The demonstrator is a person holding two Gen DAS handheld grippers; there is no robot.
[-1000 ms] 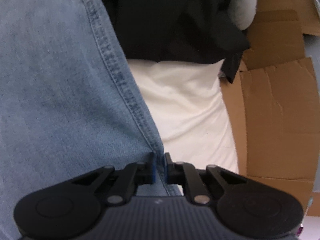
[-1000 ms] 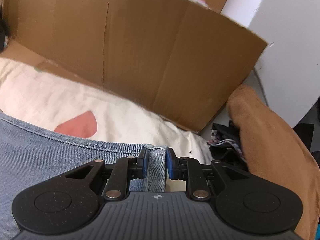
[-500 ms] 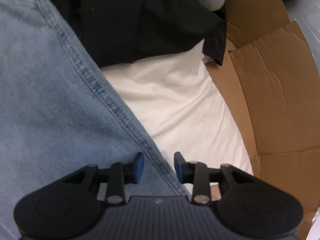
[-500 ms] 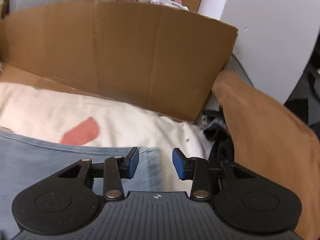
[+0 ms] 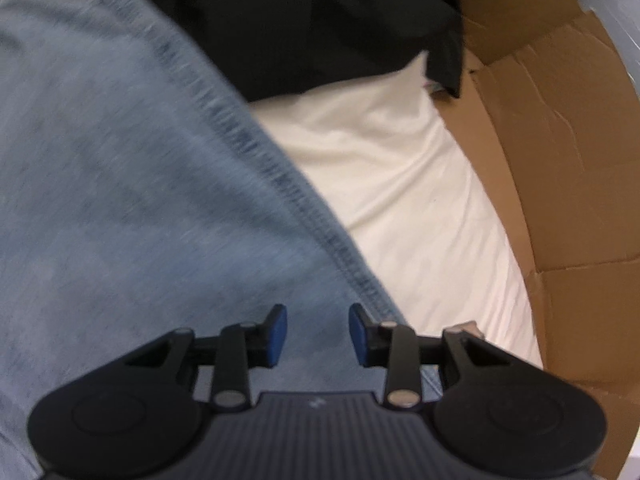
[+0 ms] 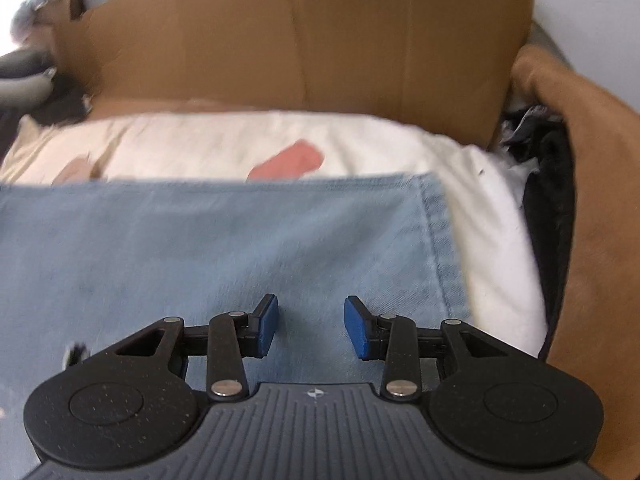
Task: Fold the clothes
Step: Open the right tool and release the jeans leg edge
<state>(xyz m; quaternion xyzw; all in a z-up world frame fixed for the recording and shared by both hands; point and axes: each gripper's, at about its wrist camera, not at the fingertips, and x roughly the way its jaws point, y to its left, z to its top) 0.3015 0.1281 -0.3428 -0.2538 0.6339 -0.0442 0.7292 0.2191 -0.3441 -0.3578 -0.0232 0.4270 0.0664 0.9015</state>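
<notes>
Light blue jeans (image 5: 132,184) lie spread on a cream sheet (image 5: 404,184), their stitched side seam running diagonally in the left wrist view. My left gripper (image 5: 318,330) hovers open over the denim near that seam, nothing between its blue pads. In the right wrist view the jeans (image 6: 224,240) show a hemmed end at the right, lying flat. My right gripper (image 6: 311,326) stands open above the denim, left of the hem, holding nothing.
A black garment (image 5: 320,24) lies beyond the jeans. Brown cardboard (image 5: 560,140) borders the sheet; a cardboard wall (image 6: 304,36) stands behind it. A brown cushion (image 6: 592,184) and dark clothes (image 6: 552,184) sit at the right. The sheet (image 6: 280,148) bears a pink patch (image 6: 292,162).
Both grippers let go of the jeans' edge and opened. The right one then moved left and back over the denim, and the hem now lies flat. The left one rolled slightly.
</notes>
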